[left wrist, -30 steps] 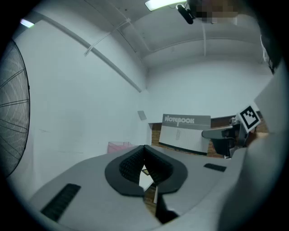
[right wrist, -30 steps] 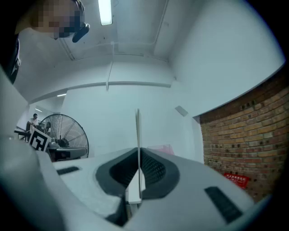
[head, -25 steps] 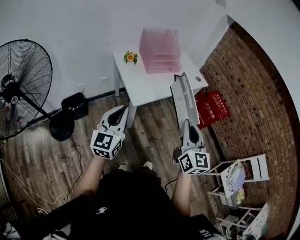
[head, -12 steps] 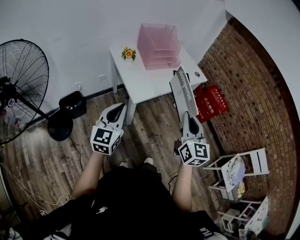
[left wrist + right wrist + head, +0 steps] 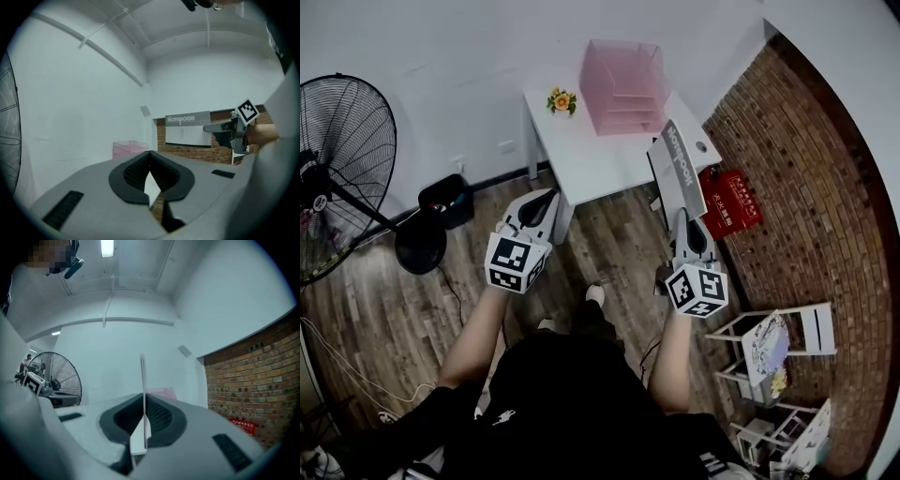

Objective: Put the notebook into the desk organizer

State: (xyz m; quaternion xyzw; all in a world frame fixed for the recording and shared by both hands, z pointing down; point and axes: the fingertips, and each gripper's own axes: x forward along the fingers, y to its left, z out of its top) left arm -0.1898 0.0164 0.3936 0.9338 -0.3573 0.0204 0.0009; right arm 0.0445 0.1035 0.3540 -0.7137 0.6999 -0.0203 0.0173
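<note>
Seemingly, notebook (image 5: pixel 680 171) edge near table (image 5: pixel 600 159) corner

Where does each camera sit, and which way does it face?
Head view: on the person's head, facing steeply down at table, pink organizer, both forearms, left hand-held gripper, right hand-held gripper.
Left gripper view: on that hand-held gripper, facing along its shut, empty jaws; notebook to the right.
Right gripper view: likewise, along jaws clamped on the notebook's edge.
Shared: all three show the organizer.

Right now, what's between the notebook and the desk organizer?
Head view: only bare white table top between the notebook, clamped in the right gripper, and the pink desk organizer.
</note>
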